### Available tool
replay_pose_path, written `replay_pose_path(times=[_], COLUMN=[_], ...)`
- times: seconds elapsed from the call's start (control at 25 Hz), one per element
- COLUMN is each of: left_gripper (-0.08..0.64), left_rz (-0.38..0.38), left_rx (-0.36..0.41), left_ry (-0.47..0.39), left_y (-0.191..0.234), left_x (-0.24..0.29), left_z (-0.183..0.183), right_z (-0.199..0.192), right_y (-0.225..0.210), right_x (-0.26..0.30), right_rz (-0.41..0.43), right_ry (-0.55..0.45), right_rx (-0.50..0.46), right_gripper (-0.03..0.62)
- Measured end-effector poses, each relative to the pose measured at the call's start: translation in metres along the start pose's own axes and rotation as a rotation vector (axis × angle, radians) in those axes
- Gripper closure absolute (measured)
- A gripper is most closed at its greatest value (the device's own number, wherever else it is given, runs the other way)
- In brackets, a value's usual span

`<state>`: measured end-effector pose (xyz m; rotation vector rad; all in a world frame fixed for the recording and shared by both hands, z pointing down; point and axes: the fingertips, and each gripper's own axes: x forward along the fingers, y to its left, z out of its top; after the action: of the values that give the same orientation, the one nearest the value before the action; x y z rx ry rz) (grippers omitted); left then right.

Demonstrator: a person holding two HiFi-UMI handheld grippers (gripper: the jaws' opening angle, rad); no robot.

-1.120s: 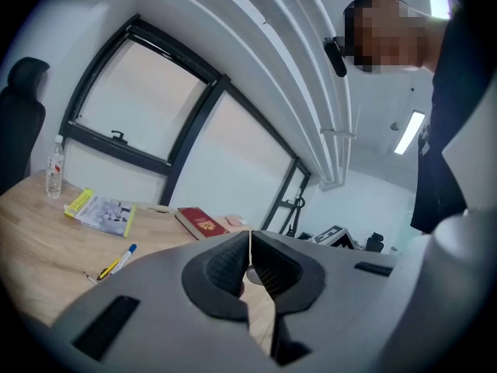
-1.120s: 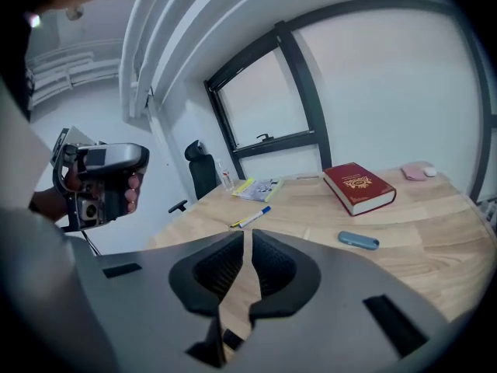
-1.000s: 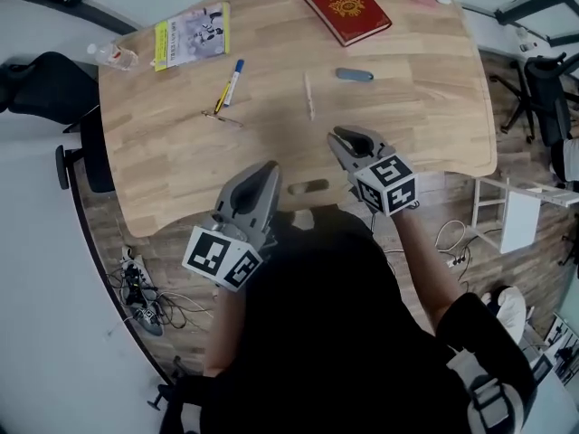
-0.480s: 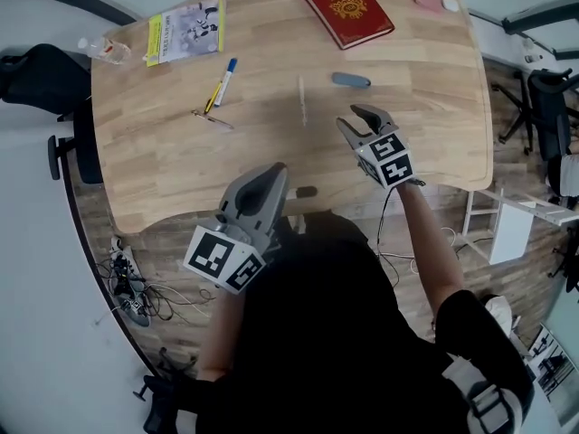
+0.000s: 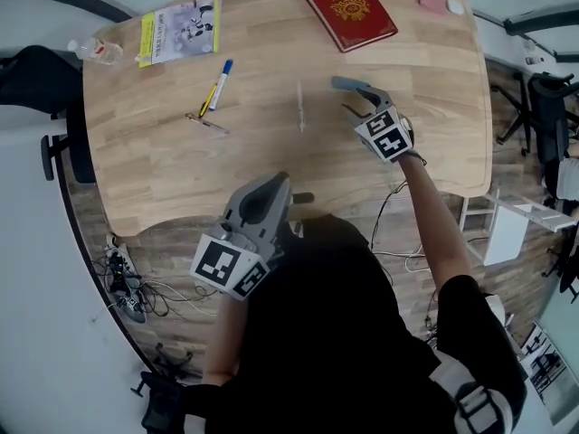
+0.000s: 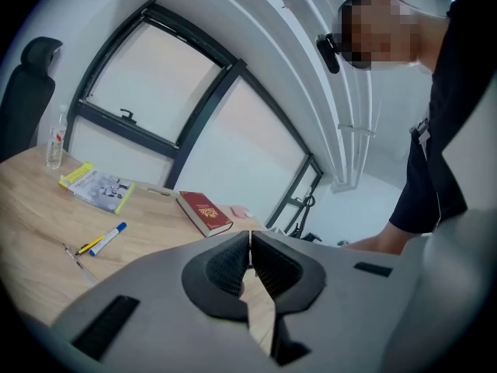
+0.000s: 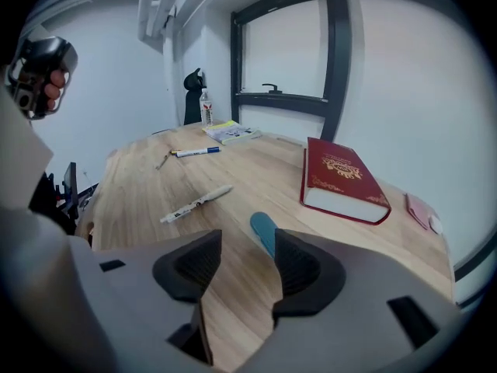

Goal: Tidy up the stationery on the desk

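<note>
Right tongs [image 7: 248, 241]: just been opening, spread, nothing between | Left tongs [image 6: 250, 247]: clenched, empty | Blue oblong item [image 7: 262, 230]: likely light, rigid, smooth; grip across mid-length.

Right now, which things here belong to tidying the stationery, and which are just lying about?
Job: white pen, marker, yellow pen, blue oblong item.
Lying about: bottle, chair; perhaps red book, booklet.
</note>
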<state>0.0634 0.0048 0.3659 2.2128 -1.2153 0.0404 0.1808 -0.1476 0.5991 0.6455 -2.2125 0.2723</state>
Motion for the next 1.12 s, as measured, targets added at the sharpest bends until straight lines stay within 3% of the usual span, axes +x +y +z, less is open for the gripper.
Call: replay_pose_path(times=[0.56,0.8,1.0,1.12], left_gripper=[0.525,0.525,0.525,0.525], left_rz=[0.045,0.054,0.075,0.079], left_rx=[-0.031,-0.044,-0.050,-0.045], left_ry=[0.000,0.007,-0.006,-0.006], left_y=[0.011,0.012,0.016,0.016], left_x=[0.000,-0.006,-0.016,-0.021], left_z=[0.003,-0.003,-0.003,-0.004], right_z=[-0.012,-0.020,-0.020,-0.020], right_y=[-0.032,-0.031,-0.036,-0.036], right_x=[0.041,0.051,0.051,0.049], right_rz=[0.017,0.057,0.009,-0.003], right_ry=[0.159,0.211,0.216,0.215], right_rx=[-0.141,-0.139,-0.127,-0.116], right_gripper=[0.365,0.371,0.458,0.464])
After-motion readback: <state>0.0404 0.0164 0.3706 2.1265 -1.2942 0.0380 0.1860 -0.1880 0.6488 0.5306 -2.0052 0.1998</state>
